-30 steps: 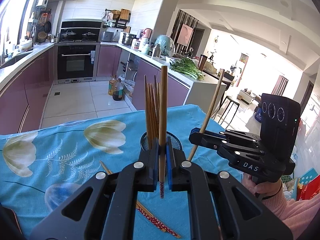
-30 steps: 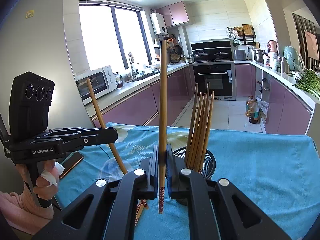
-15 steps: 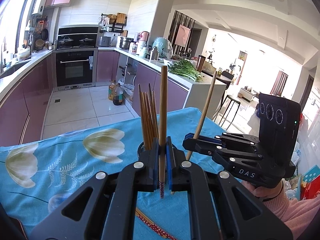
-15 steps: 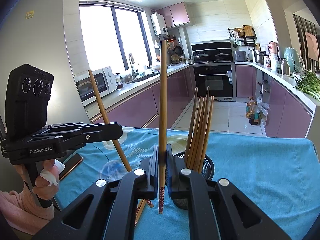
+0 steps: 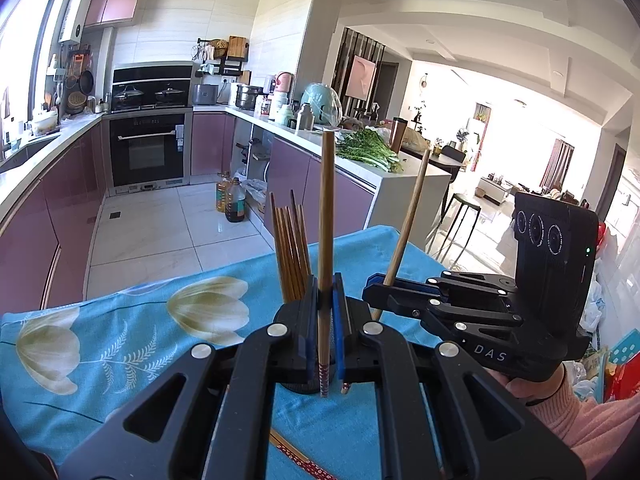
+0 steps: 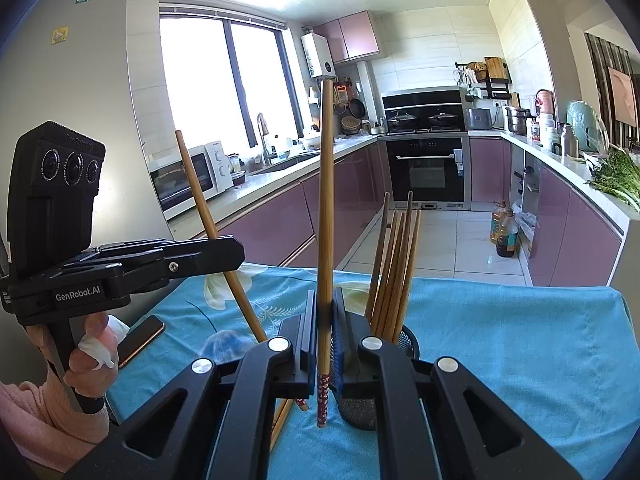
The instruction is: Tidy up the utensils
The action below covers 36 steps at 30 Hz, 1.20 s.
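**Two chopsticks held upright over the holder**

Each of the person's hands carries a black two-finger gripper, and each gripper is clamped on a single long brown wooden chopstick with a red patterned tip at its lower end. The left gripper (image 5: 325, 320) has its blue-padded jaws pressed tight against its chopstick (image 5: 325, 216), which stands nearly upright, red tip hanging just below the jaws. The right gripper (image 6: 325, 332) grips its own chopstick (image 6: 325, 200) the same way, jaws closed hard on the shaft, the stick close to vertical.

From the left wrist view, the right gripper (image 5: 404, 300) sits just to the right, its chopstick (image 5: 406, 224) leaning a little. From the right wrist view, the left gripper (image 6: 200, 256) shows at the left with its chopstick (image 6: 218, 240) slanting down toward the table.

Between and just behind the two grippers stands a black mesh cylindrical utensil holder (image 6: 406, 342), already carrying a bundle of darker brown chopsticks (image 6: 394, 268) that fan slightly upward. Both held chopsticks are near the holder but outside it.

The holder rests on a table covered with a turquoise cloth printed with pale tulips (image 6: 520, 320). A loose pair of red-patterned chopsticks (image 5: 296, 456) lies flat on the cloth beneath the left gripper. A dark smartphone with a coppery edge (image 6: 140, 340) lies near the cloth's left edge. A pink sleeve (image 5: 592, 428) covers the right wrist.
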Available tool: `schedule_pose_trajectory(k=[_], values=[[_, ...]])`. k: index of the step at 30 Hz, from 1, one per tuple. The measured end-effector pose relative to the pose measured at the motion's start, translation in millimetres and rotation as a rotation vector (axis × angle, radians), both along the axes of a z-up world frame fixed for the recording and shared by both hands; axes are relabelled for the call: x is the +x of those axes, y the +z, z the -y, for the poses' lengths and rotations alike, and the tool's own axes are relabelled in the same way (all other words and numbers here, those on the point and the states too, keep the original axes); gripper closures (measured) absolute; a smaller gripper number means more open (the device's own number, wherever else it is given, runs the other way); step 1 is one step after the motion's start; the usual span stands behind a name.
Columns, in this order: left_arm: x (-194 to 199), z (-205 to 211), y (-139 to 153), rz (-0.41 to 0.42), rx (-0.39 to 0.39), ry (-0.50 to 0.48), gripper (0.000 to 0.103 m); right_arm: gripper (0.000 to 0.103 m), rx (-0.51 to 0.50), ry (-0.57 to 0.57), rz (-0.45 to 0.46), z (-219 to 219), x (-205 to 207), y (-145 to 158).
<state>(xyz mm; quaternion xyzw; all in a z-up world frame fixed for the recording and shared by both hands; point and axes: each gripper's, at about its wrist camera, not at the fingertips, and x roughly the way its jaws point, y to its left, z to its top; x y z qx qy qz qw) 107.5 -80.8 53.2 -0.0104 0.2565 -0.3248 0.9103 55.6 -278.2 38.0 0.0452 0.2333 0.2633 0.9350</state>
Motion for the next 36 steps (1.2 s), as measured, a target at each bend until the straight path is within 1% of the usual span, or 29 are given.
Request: schedule_pose_trajectory(k=[15, 24, 30, 36], values=[[-3.2, 1.9, 12.3, 0.052, -0.019, 0.002, 0.096, 0.097, -0.007, 0.000, 0.041, 1.7, 1.5, 13.1], [1.9, 5.6, 13.9, 0.071, -0.020, 0.000, 0.096, 0.097, -0.013, -0.009, 0.060, 1.5, 2.7, 18.1], [4.8, 4.4, 13.3, 0.073, -0.040, -0.006, 0.096, 0.097, -0.010, -0.016, 0.065, 1.8, 7.3, 19.0], [4.8, 7.9, 11.4, 0.081, -0.033, -0.001, 0.096, 0.097, -0.009, -0.023, 0.063, 4.0, 13.1, 18.0]])
